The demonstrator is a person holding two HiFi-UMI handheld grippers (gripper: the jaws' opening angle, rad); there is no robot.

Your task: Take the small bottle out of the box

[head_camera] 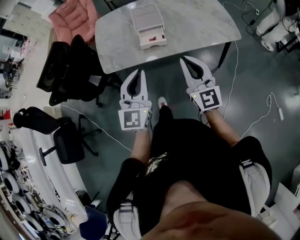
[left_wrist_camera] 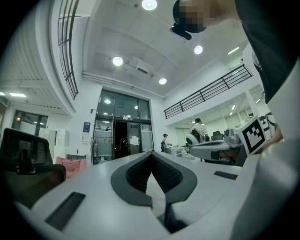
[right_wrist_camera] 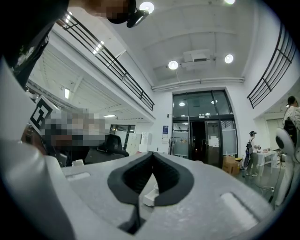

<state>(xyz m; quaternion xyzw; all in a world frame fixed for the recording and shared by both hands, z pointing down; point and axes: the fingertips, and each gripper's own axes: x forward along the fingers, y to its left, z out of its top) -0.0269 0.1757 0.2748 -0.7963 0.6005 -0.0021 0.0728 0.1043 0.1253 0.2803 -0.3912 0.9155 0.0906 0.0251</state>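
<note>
A white box point(head_camera: 149, 26) lies open on the pale marble table point(head_camera: 197, 23), its lid tipped back behind a shallow tray. Something small and reddish sits in the tray; I cannot make out a bottle. My left gripper point(head_camera: 138, 71) and right gripper point(head_camera: 183, 59) hang side by side in front of the person's body, just short of the table's near edge. Both point toward the table. Both are shut with nothing between the jaws. In the left gripper view the gripper point(left_wrist_camera: 151, 153) shows its tips touching. In the right gripper view the gripper point(right_wrist_camera: 151, 153) frames a bit of the white box point(right_wrist_camera: 151, 194).
Black office chairs point(head_camera: 65, 70) and a pink chair point(head_camera: 75, 14) stand left of the table. A white cable point(head_camera: 253, 122) trails over the dark floor on the right. A curved white counter point(head_camera: 42, 178) runs along the lower left. People stand far off in the hall point(left_wrist_camera: 199, 129).
</note>
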